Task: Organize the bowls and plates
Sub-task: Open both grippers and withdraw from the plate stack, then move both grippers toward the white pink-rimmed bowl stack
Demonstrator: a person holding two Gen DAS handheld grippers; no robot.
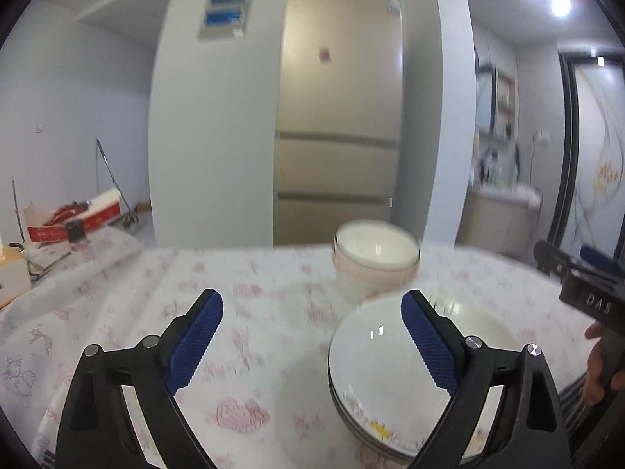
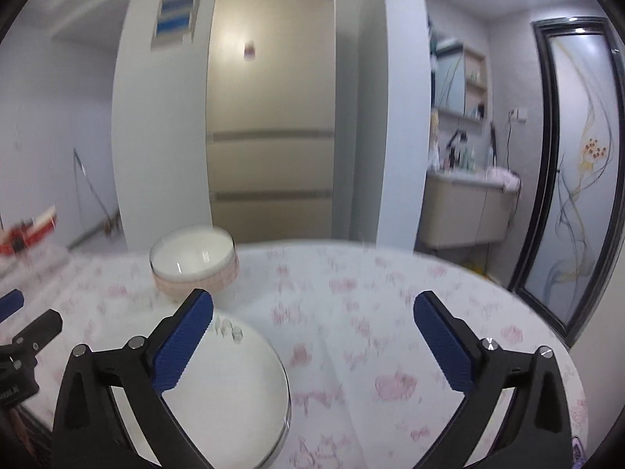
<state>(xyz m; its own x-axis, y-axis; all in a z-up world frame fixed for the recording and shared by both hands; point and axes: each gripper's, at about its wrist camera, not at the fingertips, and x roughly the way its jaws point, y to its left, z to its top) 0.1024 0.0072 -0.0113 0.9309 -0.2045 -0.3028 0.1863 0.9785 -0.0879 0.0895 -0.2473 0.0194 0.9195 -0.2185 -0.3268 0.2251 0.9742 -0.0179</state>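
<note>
Floral-clothed table [image 1: 250,273], stacked bowls [image 1: 375,262], plates [image 1: 375,371]

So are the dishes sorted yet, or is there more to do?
It looks mostly done: the plates sit in one stack and the bowls are nested in another just behind, both on the flowered tablecloth. Nothing is in hand: the left hand-held gripper and right hand-held gripper are both open and empty. No loose dishes show in these views, so little seems left.

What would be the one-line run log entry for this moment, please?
left gripper: open, empty | right gripper: open, empty | plates: stacked on tablecloth | bowls: stacked behind plates
</note>
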